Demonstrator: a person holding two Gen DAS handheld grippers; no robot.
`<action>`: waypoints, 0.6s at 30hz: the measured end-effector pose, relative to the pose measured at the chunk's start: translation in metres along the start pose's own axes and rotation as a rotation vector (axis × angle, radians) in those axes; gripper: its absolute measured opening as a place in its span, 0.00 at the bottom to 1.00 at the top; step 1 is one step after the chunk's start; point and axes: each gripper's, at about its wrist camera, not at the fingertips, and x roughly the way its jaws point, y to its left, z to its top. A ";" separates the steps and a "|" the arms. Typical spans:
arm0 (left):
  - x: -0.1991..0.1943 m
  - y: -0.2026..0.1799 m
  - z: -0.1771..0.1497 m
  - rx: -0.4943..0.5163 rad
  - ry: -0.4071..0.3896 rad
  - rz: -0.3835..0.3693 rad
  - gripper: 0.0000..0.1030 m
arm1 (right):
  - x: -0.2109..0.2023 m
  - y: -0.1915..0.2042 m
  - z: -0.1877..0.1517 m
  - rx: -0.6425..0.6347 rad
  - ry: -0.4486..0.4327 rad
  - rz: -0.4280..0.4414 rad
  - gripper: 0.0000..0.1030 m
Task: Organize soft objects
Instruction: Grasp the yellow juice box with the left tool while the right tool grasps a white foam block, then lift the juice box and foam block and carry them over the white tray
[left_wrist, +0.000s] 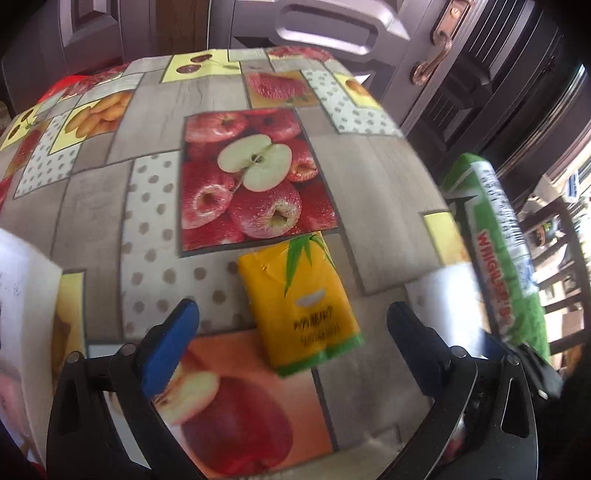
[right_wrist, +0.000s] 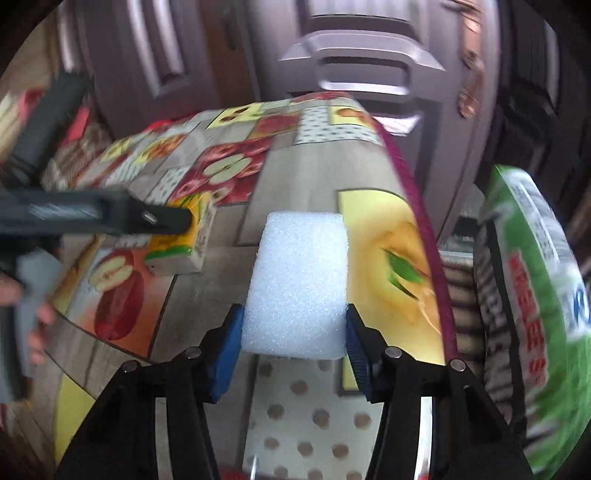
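Grey-purple panelled doors (left_wrist: 325, 26) with a copper lever handle (left_wrist: 434, 55) fill the room beyond both pairs of jaws. The desk (left_wrist: 369, 177) lies below and ahead of them, covered by an oilcloth printed with wood-grain planks, dotted squares and fruit pictures of apples and oranges; a magenta trim runs along its edge to the right of the right jaws.

Green fuzzy pouch with red and white lettering (right_wrist: 535, 295): off the desk's edge, right of the right jaws, standing roughly upright; what it rests on is not clear. White sheet of paper (left_wrist: 26, 295): at the far left of the left jaws.

White foam block (right_wrist: 299, 288), rectangular: lies flat on the desk, long axis running straight away from the right jaws, near end between them. Right gripper (right_wrist: 295, 332): both blue pads press the block's near corners, jaws part closed and grasping it.

Yellow tissue packet with a green leaf print and green end band (left_wrist: 301, 302): flat on the desk, long axis running away from the left jaws and tilted slightly left at the far end, green band nearest. It sits ahead of and between the jaw tips. Left gripper (left_wrist: 291, 332): jaws spread wide, released, pads clear of the packet on both sides. A person's hand (right_wrist: 22, 314) holds this gripper's grey handle.
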 end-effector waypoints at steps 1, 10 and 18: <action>0.008 -0.002 0.001 0.007 0.013 -0.003 0.79 | -0.005 -0.004 -0.001 0.033 -0.005 0.004 0.51; -0.006 -0.005 -0.013 0.079 -0.036 -0.062 0.53 | -0.038 -0.003 0.000 0.096 -0.077 0.028 0.51; -0.096 -0.012 -0.034 0.130 -0.198 -0.098 0.54 | -0.097 0.017 0.006 0.108 -0.205 0.062 0.51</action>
